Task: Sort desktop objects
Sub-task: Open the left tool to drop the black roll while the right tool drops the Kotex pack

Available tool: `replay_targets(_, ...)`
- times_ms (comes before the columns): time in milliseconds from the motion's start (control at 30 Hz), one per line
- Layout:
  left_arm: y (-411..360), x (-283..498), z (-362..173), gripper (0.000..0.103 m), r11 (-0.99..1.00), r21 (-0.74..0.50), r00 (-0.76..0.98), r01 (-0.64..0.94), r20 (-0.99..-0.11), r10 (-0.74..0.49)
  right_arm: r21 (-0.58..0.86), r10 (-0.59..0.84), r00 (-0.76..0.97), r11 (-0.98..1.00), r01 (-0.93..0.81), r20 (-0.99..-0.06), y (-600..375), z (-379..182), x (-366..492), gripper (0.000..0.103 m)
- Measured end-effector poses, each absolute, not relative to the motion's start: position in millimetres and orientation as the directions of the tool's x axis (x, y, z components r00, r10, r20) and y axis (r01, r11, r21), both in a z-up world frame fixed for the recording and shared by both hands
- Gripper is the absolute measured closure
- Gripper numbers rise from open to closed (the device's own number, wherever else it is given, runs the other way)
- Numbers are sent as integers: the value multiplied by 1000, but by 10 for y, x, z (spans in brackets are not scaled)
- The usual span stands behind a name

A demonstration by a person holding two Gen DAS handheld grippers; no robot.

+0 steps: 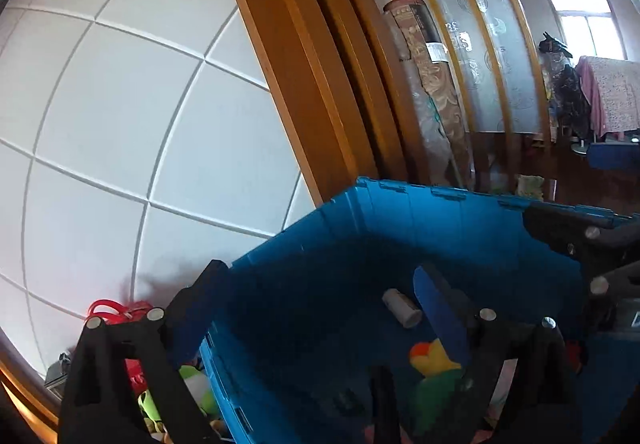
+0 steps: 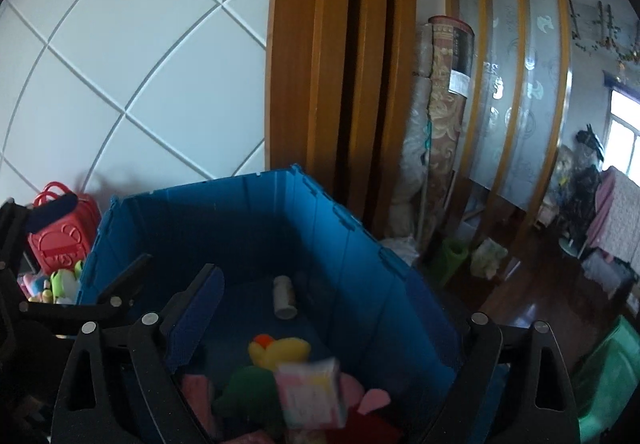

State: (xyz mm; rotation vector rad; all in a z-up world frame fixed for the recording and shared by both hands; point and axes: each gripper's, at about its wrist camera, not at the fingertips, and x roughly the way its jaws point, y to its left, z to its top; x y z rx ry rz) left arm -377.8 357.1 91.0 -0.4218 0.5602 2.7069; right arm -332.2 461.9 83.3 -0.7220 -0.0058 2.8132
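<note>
Two hand-held grippers hang over the blue bin (image 2: 360, 256) — my left hand-held gripper (image 1: 320, 328) and my right hand-held gripper (image 2: 324, 328). Both are spread wide, and neither has hold of anything. In the right wrist view a small pink and white box (image 2: 312, 392) sits blurry between the open jaws, not touching them, so I think it is dropping in. Down in the bin I can see a yellow and green soft toy (image 2: 276, 356) and a little white bottle (image 2: 285, 297). More toys (image 2: 60, 284) and a red toy case (image 2: 60, 236) wait outside the bin by the wall — so some sorting is done and some is left.
</note>
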Motion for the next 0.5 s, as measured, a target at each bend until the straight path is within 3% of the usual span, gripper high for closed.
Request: replay_targets(500, 3245, -3935, 774, 4, -902, 296, -913, -315, -354, 203, 1, 175, -855, -980, -201, -487, 4599, 683, -3334, 10)
